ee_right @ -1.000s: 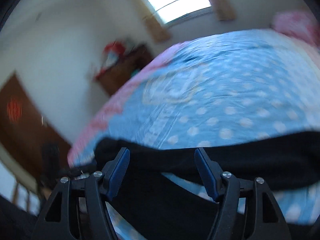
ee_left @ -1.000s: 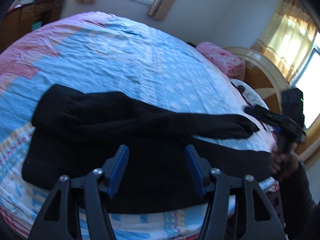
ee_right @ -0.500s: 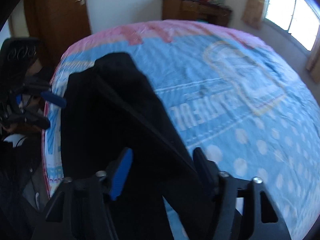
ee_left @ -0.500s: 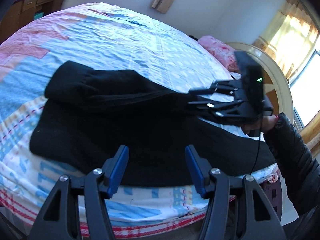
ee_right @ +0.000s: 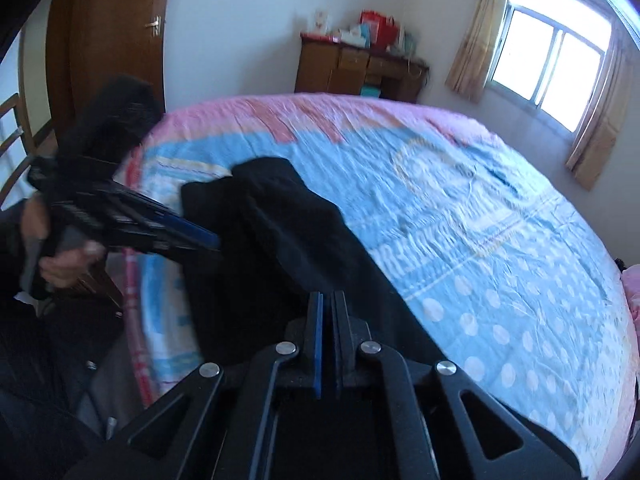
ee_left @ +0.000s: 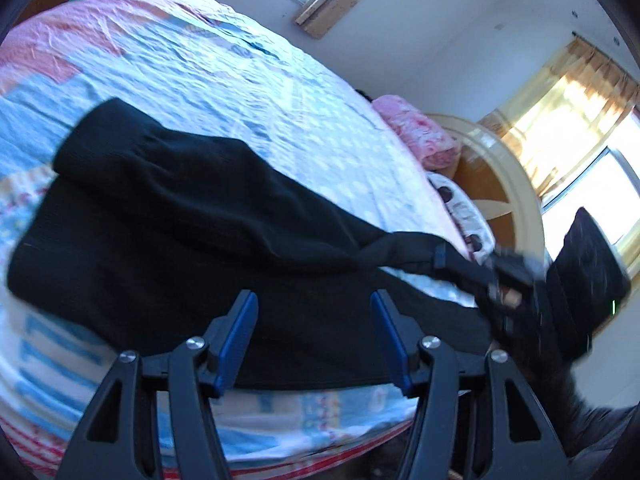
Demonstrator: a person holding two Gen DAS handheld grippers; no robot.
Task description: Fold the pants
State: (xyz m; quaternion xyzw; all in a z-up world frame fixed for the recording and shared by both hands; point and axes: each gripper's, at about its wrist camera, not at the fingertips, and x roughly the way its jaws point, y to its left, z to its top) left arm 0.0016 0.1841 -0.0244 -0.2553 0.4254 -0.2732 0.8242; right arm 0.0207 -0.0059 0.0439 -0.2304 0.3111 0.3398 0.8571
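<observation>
Black pants (ee_left: 192,248) lie along the near edge of the bed, one leg partly over the other. In the right wrist view the pants (ee_right: 280,232) stretch away from me. My right gripper (ee_right: 327,300) is shut on the cuff end of the upper leg; it also shows in the left wrist view (ee_left: 440,256), pinching that leg's end at the right. My left gripper (ee_left: 314,332) is open and empty, hovering over the lower leg near the bed edge; it shows in the right wrist view (ee_right: 200,234) by the waist end.
The bed (ee_left: 240,80) has a blue dotted sheet with pink borders. A pink pillow (ee_left: 416,128) and a wooden headboard (ee_left: 504,200) are at the right. A wooden dresser (ee_right: 360,68), a door (ee_right: 108,40) and a window (ee_right: 548,52) ring the room.
My right gripper has closed on the upper leg's end and drawn back to the right. The left gripper stayed open and shifted slightly.
</observation>
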